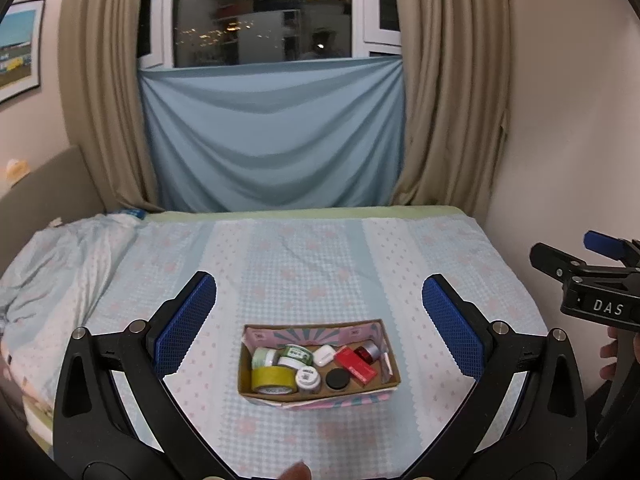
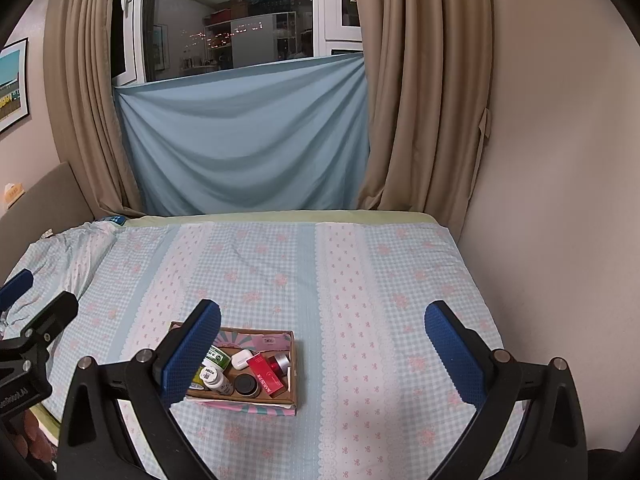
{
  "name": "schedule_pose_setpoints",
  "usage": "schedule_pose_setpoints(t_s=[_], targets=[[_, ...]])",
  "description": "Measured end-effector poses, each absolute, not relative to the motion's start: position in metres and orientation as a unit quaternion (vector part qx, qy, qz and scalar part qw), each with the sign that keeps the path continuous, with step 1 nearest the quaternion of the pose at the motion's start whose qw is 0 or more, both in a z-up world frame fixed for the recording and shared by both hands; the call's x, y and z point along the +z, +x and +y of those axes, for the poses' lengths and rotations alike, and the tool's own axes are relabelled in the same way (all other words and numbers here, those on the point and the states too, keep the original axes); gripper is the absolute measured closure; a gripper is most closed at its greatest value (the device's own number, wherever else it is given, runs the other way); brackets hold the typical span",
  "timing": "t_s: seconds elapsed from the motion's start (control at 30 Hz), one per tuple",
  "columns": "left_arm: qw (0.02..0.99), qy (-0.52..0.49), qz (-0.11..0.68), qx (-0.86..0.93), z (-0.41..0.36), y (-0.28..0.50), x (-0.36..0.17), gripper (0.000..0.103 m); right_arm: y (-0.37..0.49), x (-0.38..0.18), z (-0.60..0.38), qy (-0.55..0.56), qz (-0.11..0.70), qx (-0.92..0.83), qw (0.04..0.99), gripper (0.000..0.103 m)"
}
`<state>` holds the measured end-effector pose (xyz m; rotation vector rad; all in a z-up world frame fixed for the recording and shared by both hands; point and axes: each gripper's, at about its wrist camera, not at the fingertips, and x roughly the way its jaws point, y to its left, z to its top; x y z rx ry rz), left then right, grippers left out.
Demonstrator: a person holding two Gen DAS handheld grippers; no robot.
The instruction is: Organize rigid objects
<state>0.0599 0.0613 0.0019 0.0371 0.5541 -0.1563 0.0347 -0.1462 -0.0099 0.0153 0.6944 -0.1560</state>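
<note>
A small cardboard box (image 1: 390, 354) (image 2: 295, 364) sits on the bed, holding several small items: a yellow tape roll (image 1: 273, 379), a white bottle (image 1: 308, 378) (image 2: 214, 377), a black round lid (image 1: 336, 379) (image 2: 245, 384), a red carton (image 1: 355, 365) (image 2: 265, 374), a white earbud case (image 1: 323, 354) (image 2: 241, 358), a green-labelled jar (image 1: 297, 354) and a red and silver jar (image 1: 368, 351). My left gripper (image 1: 319, 322) hovers open above and before the box, empty. My right gripper (image 2: 322, 350) is open and empty, its left finger (image 2: 192, 354) hiding the box's left part.
The bed (image 1: 320, 252) carries a blue checked sheet with pink flowers, rumpled at the left (image 1: 60, 264). A wall (image 2: 560, 200) borders its right side. Curtains and a blue cloth (image 1: 272, 136) hang behind. A hand (image 1: 610, 354) holds the right gripper's body at the left wrist view's right edge.
</note>
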Motion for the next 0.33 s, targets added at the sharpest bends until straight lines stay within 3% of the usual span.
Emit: schedule_pose_setpoints(t_s=[0.33], targets=[[0.962,0.02,0.265,-0.057,0.0675,0.0575,-0.0004,0.0,0.0338,-0.0099,-0.1509,0.009,0.342,-0.076,0.937,0.001]])
